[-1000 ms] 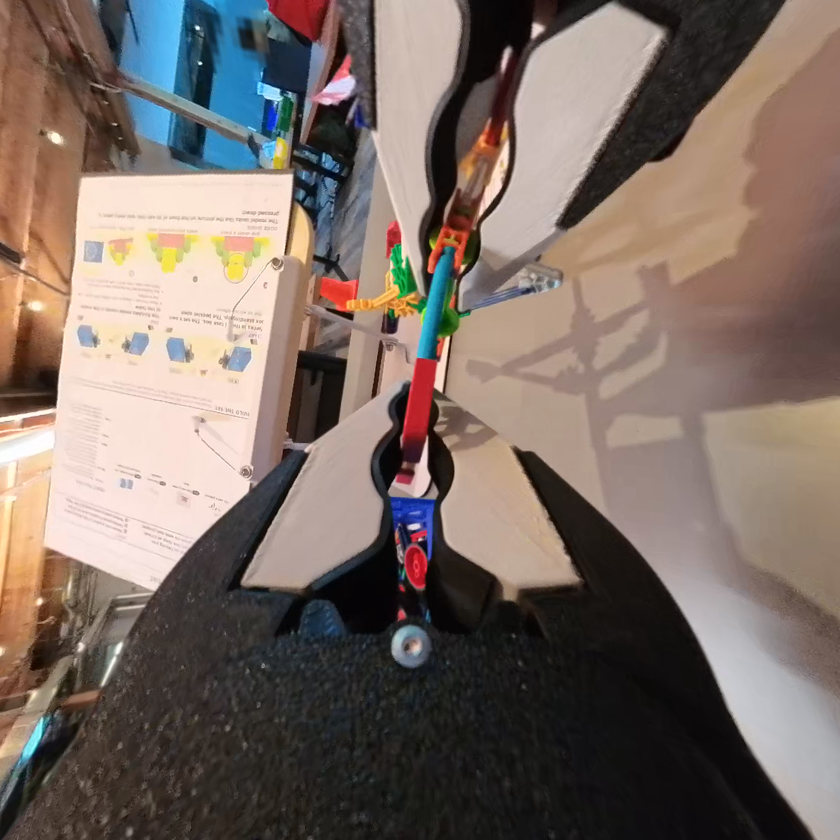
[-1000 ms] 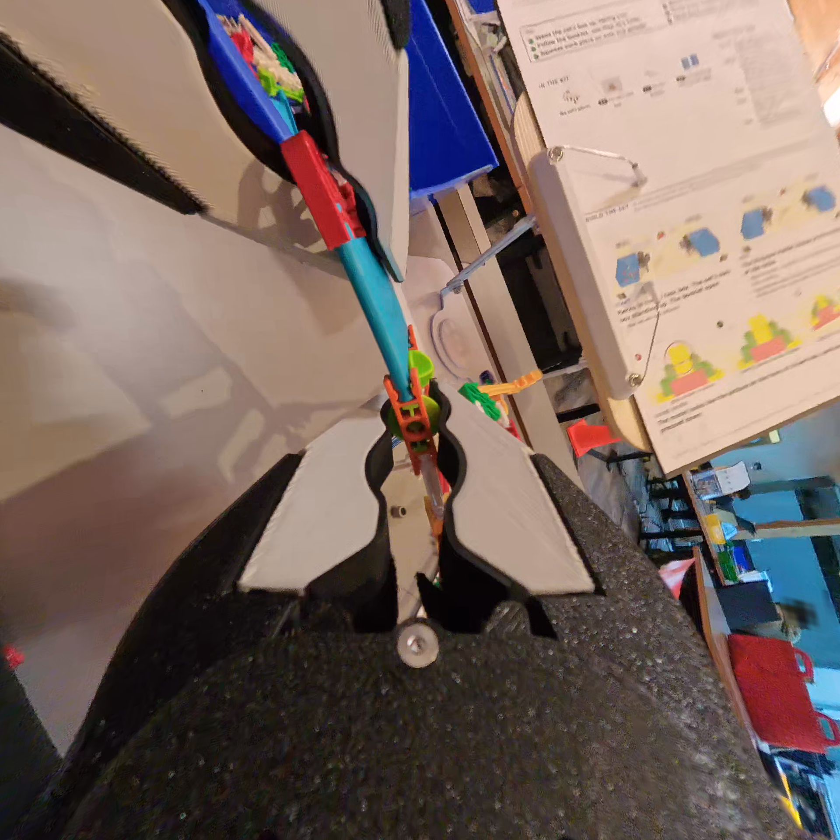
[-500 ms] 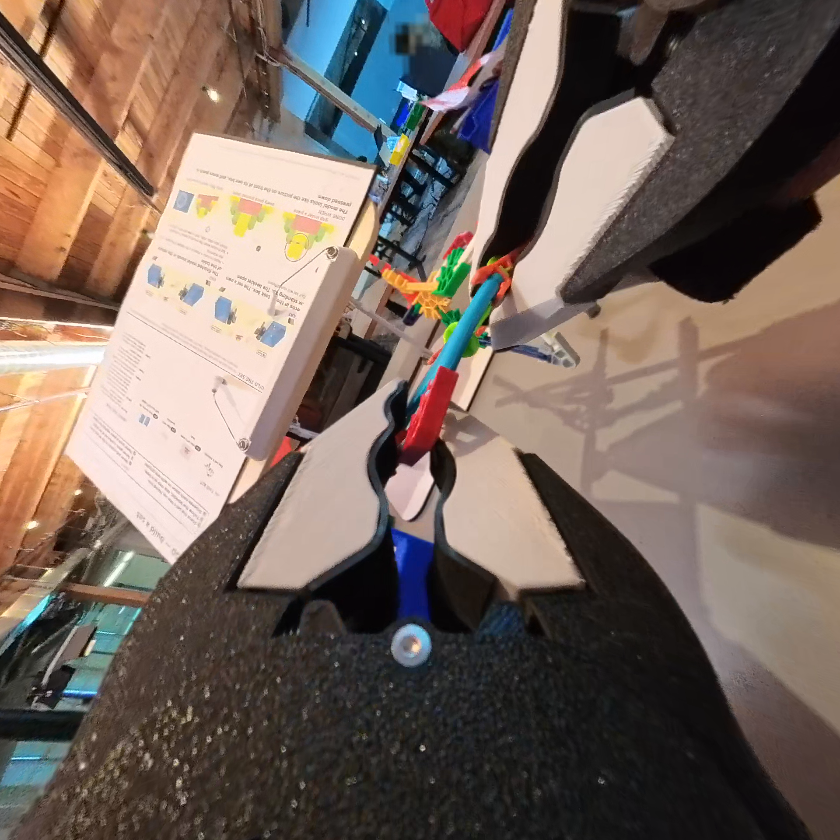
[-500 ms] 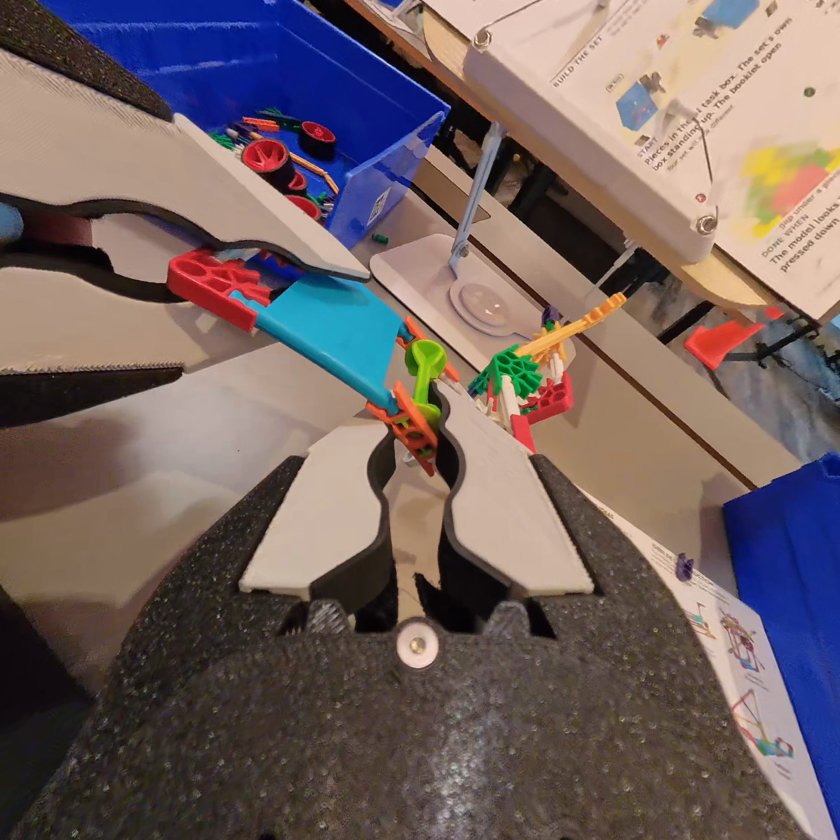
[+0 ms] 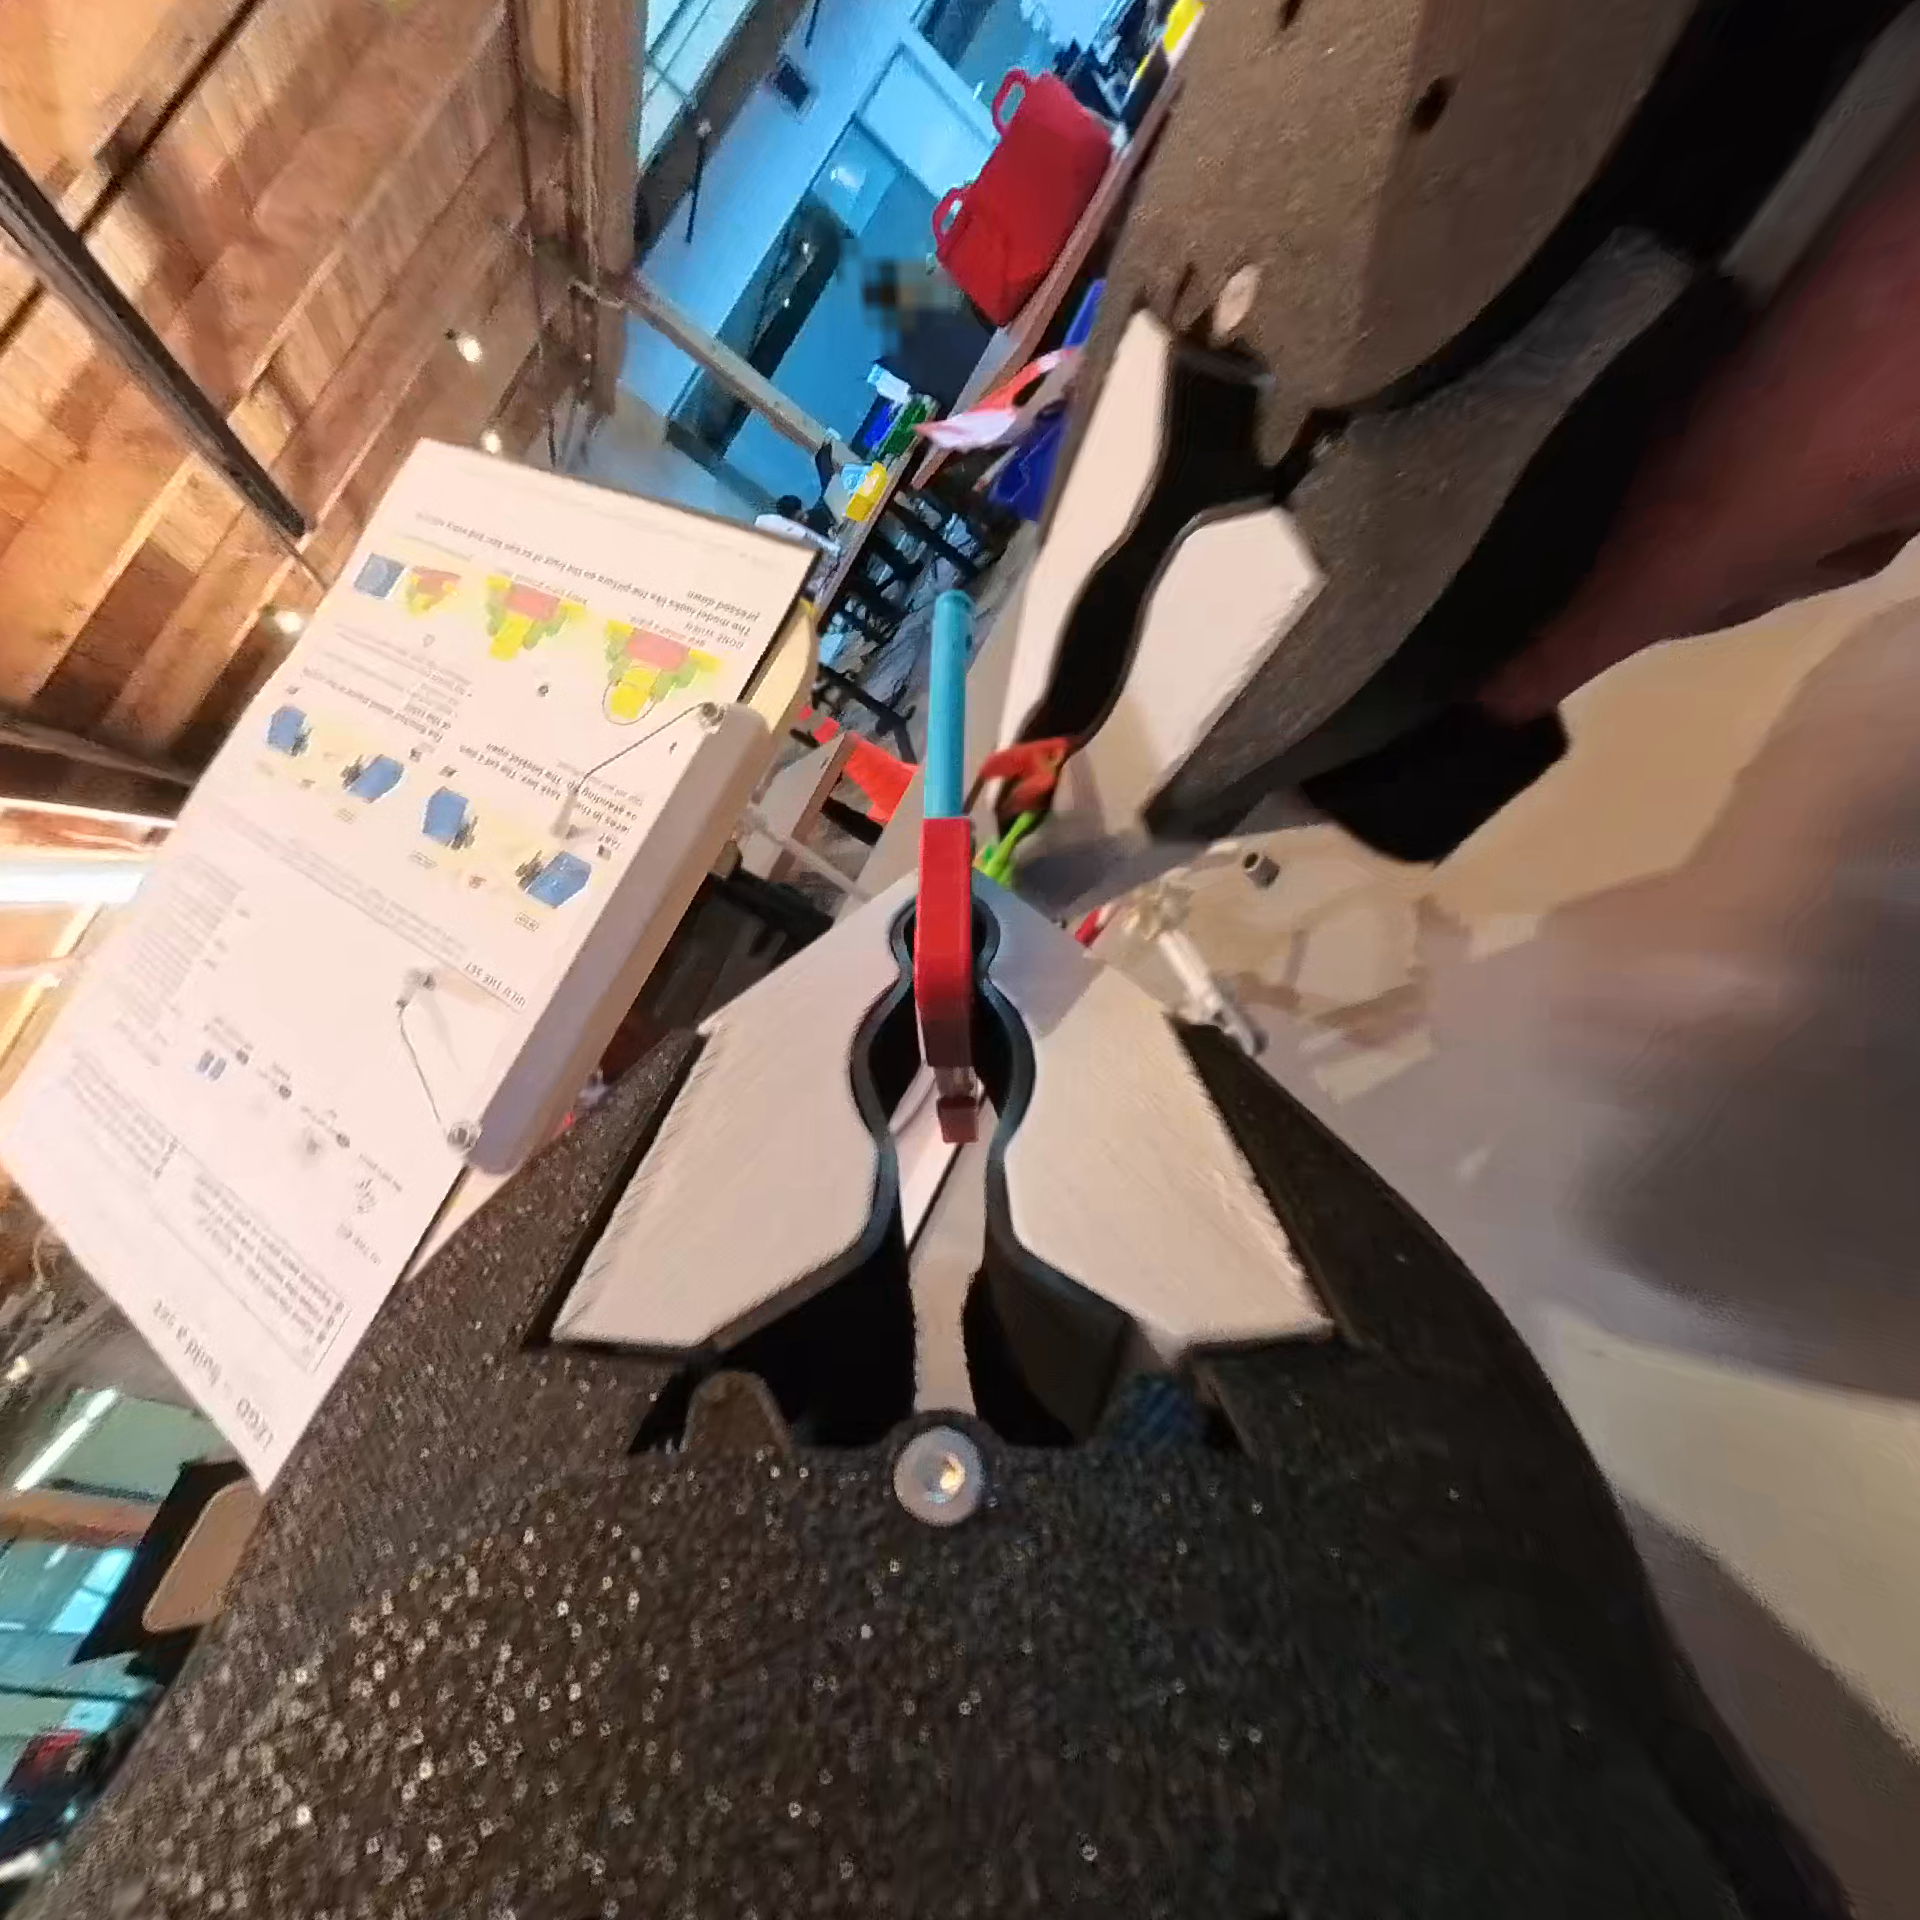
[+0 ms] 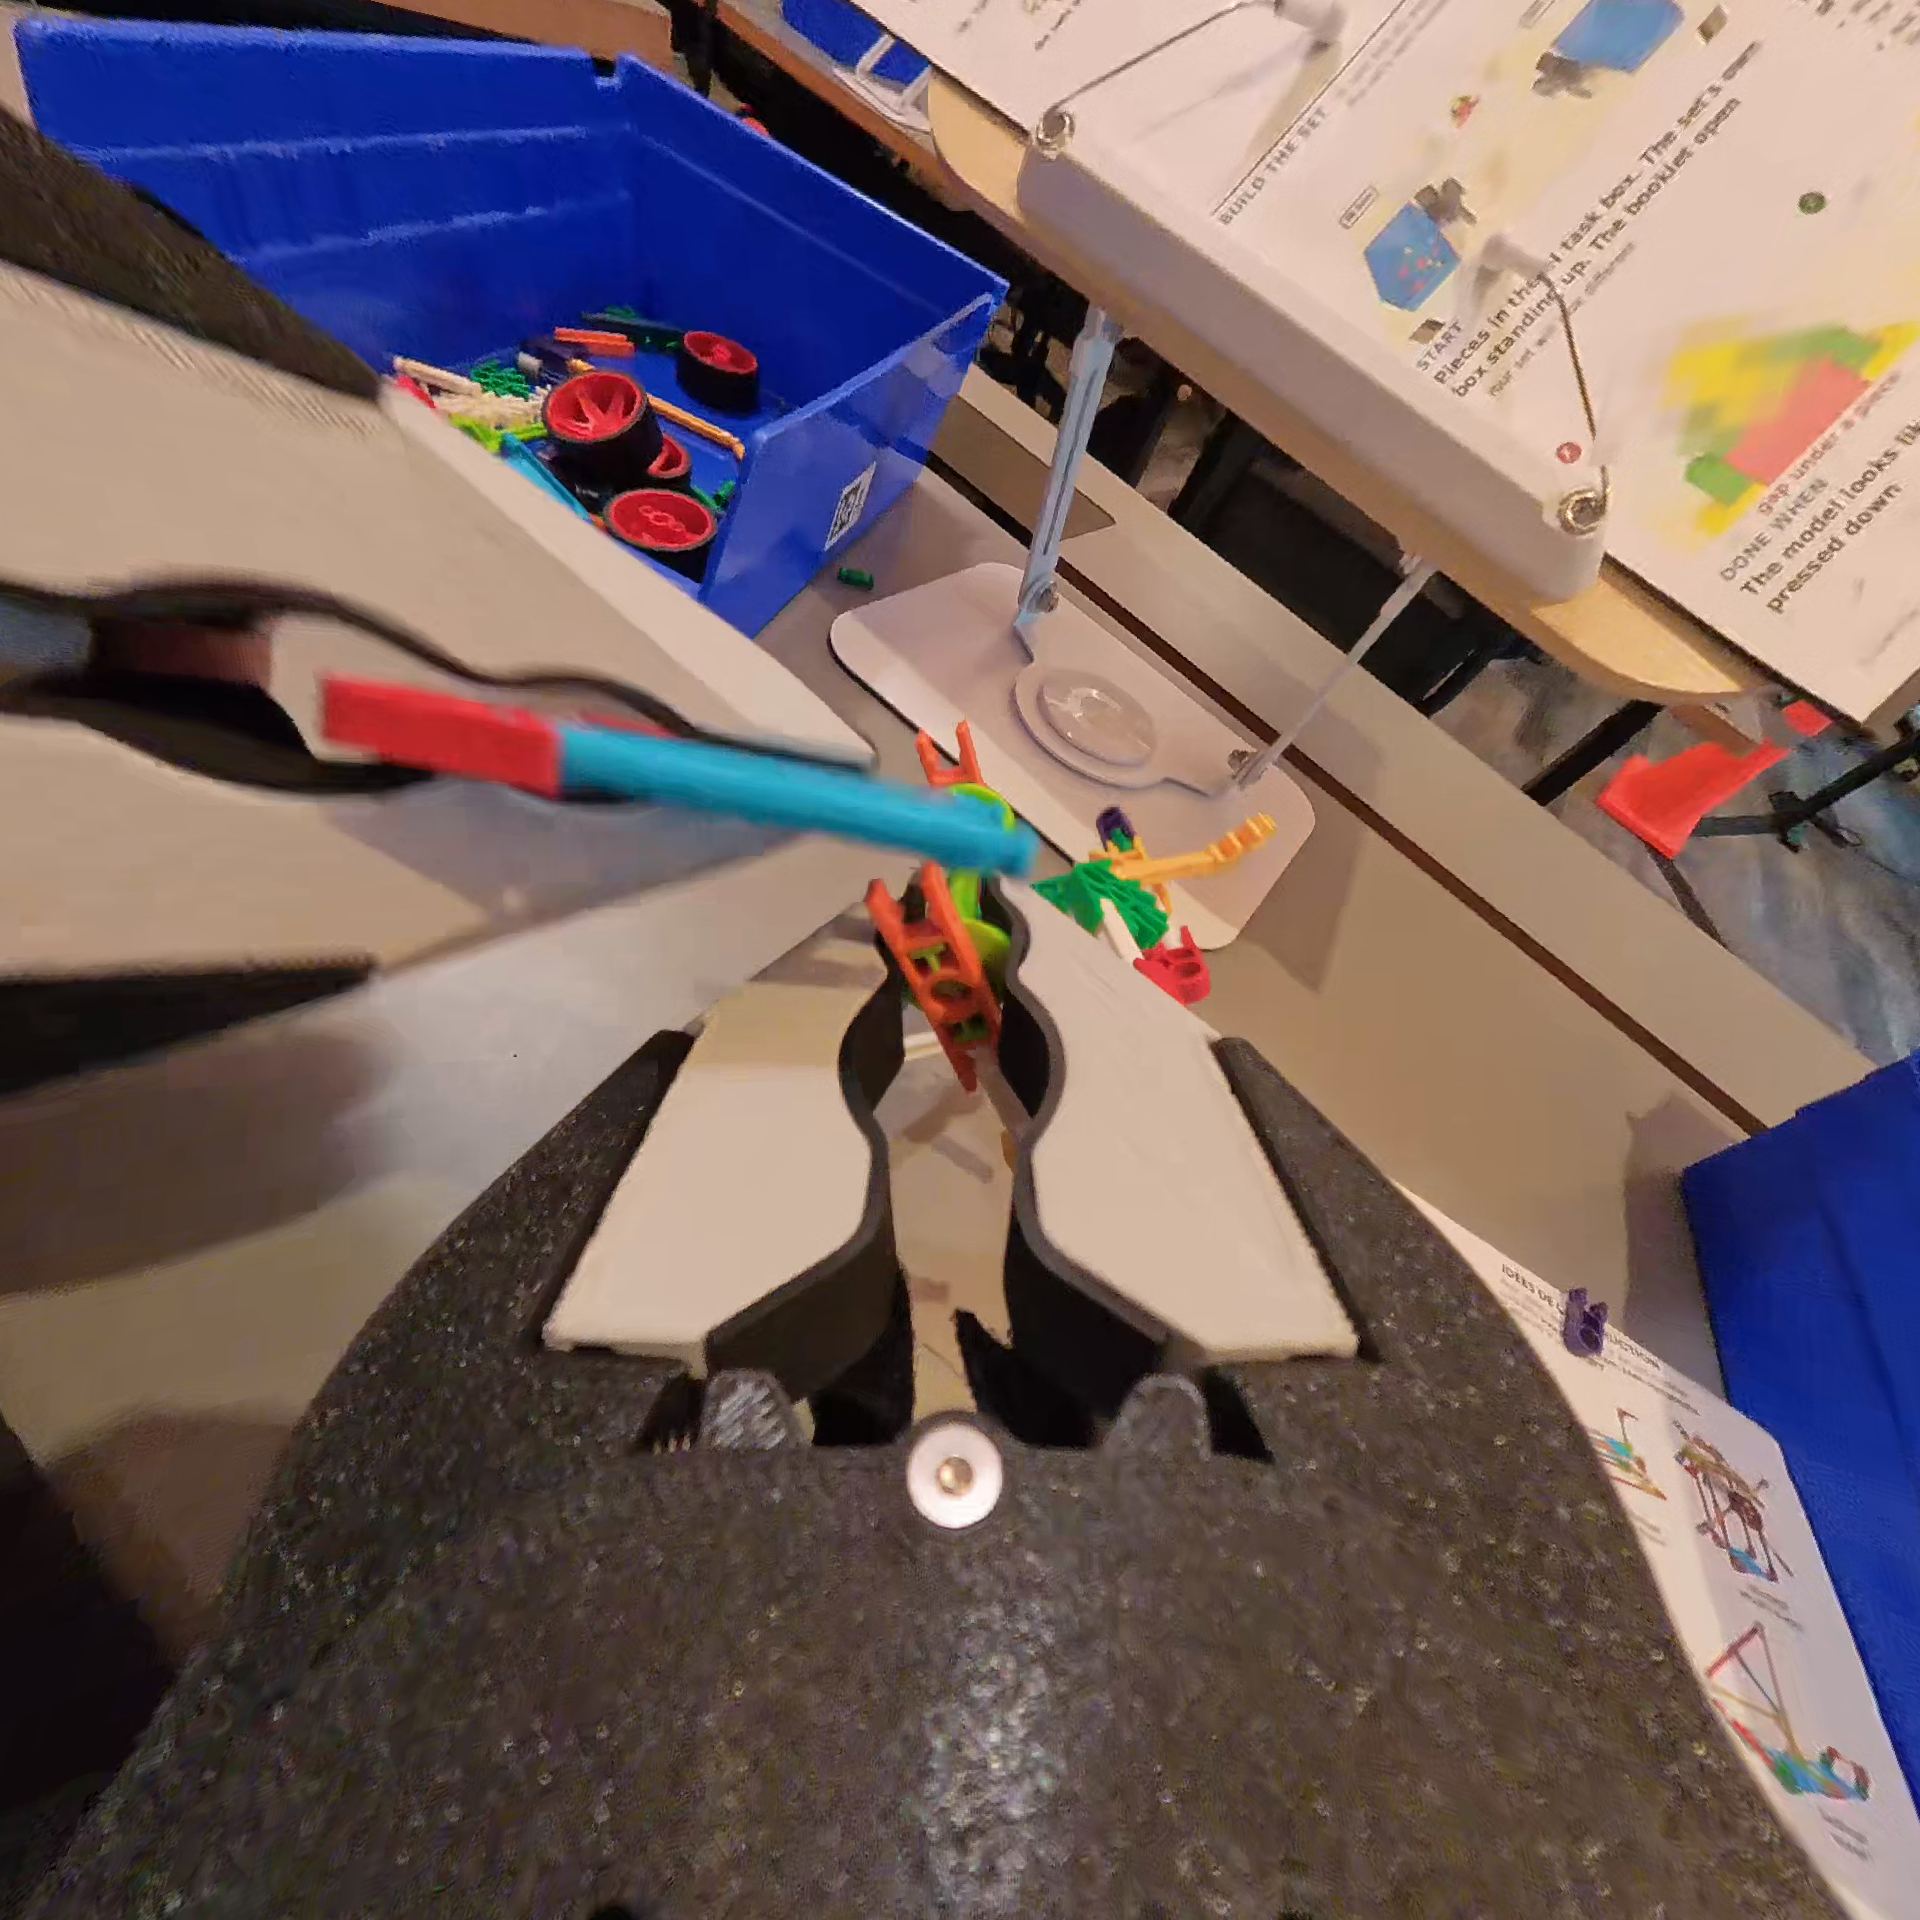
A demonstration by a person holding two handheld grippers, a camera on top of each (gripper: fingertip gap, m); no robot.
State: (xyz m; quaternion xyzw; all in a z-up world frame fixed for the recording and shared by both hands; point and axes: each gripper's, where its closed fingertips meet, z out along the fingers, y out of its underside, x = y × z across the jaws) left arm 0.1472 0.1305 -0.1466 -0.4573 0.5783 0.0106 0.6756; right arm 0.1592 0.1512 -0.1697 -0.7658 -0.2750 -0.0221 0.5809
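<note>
- While its jaws stand nearly closed, the left gripper [image 5: 945, 971] pinches a red connector [image 5: 943, 940], and a teal rod [image 5: 945, 707] sticks out of that connector beyond the fingertips.
- Between the tips of the right gripper [image 6: 951, 971], whose jaws are also drawn close, sits an orange connector [image 6: 940, 966] with a green piece [image 6: 977, 925] touching it.
- Seen from the right wrist view, the teal rod's free end lies just above the orange connector and just beside the green piece; whether they touch cannot be told.
- Just beyond the right gripper's tips, a small cluster of parts [image 6: 1132, 894] in green, yellow, purple and red lies on the grey table [image 6: 1403, 1018], against the edge of a white stand base [image 6: 935, 665].
- That base carries a thin arm up to a board [image 6: 1299, 343] holding a printed sheet [image 6: 1662, 208] with coloured pictures.
- Left of the base stands a blue bin [image 6: 810, 499], with red wheels [image 6: 603, 416] and loose rods inside.
- At the right edge of the right wrist view, a booklet [image 6: 1745, 1558] lies flat on the table with a purple piece [image 6: 1581, 1322] on it, beside another blue bin [image 6: 1829, 1299].
- Far behind, in the left wrist view, shelves, a red case [image 5: 1029, 197] and a wooden wall [image 5: 260, 260] show, blurred.
</note>
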